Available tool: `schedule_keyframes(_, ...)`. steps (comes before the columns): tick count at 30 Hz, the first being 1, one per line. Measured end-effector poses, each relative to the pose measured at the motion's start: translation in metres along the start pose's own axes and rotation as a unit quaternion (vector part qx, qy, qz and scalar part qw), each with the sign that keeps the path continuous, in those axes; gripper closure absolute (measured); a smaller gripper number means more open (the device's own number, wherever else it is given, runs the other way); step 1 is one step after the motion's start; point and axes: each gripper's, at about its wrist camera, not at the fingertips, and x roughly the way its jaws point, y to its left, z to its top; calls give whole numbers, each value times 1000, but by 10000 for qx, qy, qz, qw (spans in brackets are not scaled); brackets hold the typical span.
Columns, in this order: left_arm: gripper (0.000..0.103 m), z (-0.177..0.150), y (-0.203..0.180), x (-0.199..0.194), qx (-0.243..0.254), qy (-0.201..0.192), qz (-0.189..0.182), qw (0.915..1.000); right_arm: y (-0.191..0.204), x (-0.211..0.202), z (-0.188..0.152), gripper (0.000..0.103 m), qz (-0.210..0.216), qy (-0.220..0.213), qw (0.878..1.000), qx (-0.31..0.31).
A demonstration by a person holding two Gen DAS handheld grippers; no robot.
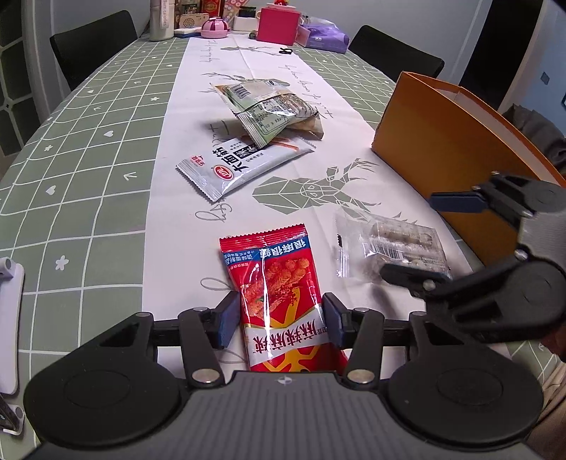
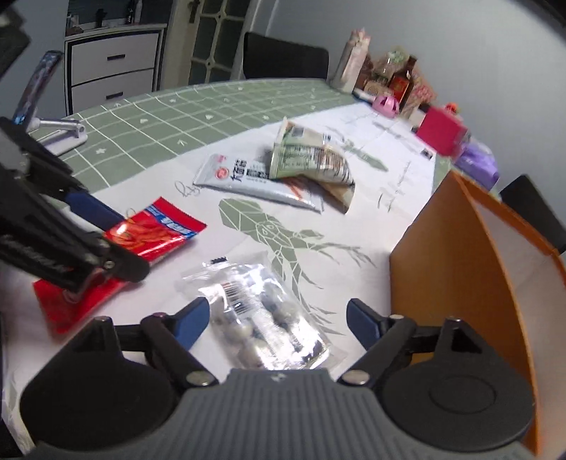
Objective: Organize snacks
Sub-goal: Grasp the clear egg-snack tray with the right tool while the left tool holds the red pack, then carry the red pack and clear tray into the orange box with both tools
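Note:
A red snack packet (image 1: 279, 293) lies flat on the white runner between the pads of my left gripper (image 1: 281, 320). The pads stand just beside its edges, slightly apart, so the gripper is open. It also shows in the right wrist view (image 2: 155, 233). A clear packet of small round sweets (image 2: 263, 318) lies between the wide-open pads of my right gripper (image 2: 277, 318); it shows in the left wrist view too (image 1: 389, 247). A white packet (image 1: 240, 166) and green-printed packets (image 1: 272, 109) lie heaped farther along the runner.
An open orange box (image 1: 442, 141) stands at the right of the table (image 1: 88, 141), close to my right gripper. Bottles, a pink box (image 1: 277, 24) and a purple bag crowd the far end. Black chairs stand around. A phone stand (image 2: 46, 116) is at the left.

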Motion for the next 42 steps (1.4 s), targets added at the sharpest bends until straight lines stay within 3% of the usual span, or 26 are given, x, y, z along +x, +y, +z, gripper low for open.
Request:
schedule_keyframes(4,42,0,0,0,47,-18,3,10000,-11,6,-8,21,294,168,9965,759)
schedule_keyframes(12,36,-1,-4,1,102,-51,81,9999,29,-22,-27,21,56,454,9910,1261)
schedule_keyframes(16,17,-2,-5,2,116,35,126,9998,42,-31,-31,27,-222,297,9929,1133)
schedule_keyframes(22,16,-1,-4,2,14,116,202,9997,28,-23,-28,29,-206,72,9884,1503)
schedule_keyframes(27,25,-1,-6,3,60,125,255,9996,30,-14,-25,34,-232,-67,9908,1330)
schedule_keyframes(32,46,0,-13,4,242,114,535,9982,27,-13,-24,44,-98,-122,9910,1326)
schedule_keyframes(42,56,3,-32,6,680,220,464,9964,13,-16,-25,52,164,128,9874,1567)
